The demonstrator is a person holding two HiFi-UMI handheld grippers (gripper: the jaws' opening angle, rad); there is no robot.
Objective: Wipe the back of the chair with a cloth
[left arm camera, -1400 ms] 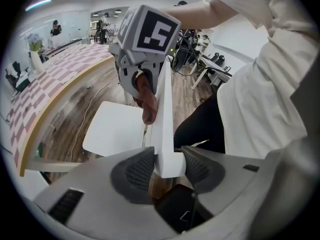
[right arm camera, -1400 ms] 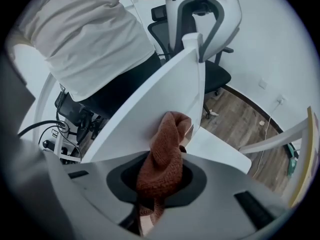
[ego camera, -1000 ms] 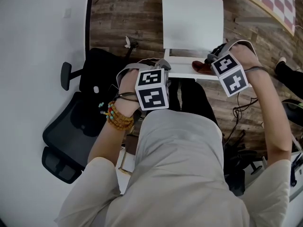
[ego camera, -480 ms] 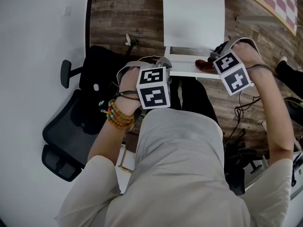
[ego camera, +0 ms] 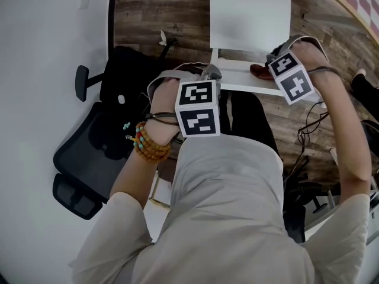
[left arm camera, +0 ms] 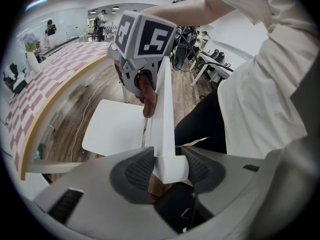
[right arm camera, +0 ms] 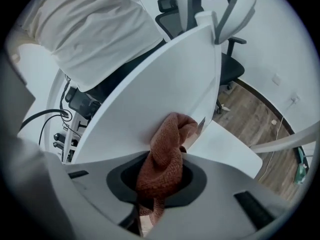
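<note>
The white chair shows its seat (ego camera: pixel 249 13) and the top edge of its back (ego camera: pixel 251 78) in the head view. My left gripper (left arm camera: pixel 169 166) is shut on the end of the chair back (left arm camera: pixel 162 104), its pads (left arm camera: pixel 137 171) pressing both faces. My right gripper (right arm camera: pixel 160 184) is shut on a rust-brown cloth (right arm camera: pixel 165 154), which bunches against the back panel (right arm camera: pixel 155 94) near its lower edge. From the head view the cloth (ego camera: pixel 259 71) peeks out beside the right marker cube (ego camera: pixel 291 78). The left marker cube (ego camera: pixel 198 108) sits nearer me.
A black office chair (ego camera: pixel 89 158) and a dark bag (ego camera: pixel 127 81) stand at the left by a white surface (ego camera: pixel 47 52). Cables (ego camera: pixel 308 135) trail on the wood floor at right. My black-trousered legs (ego camera: pixel 249 123) are just behind the chair back.
My right gripper has sunk a little down the chair back with the cloth in it. The left gripper keeps the same hold on the back's edge.
</note>
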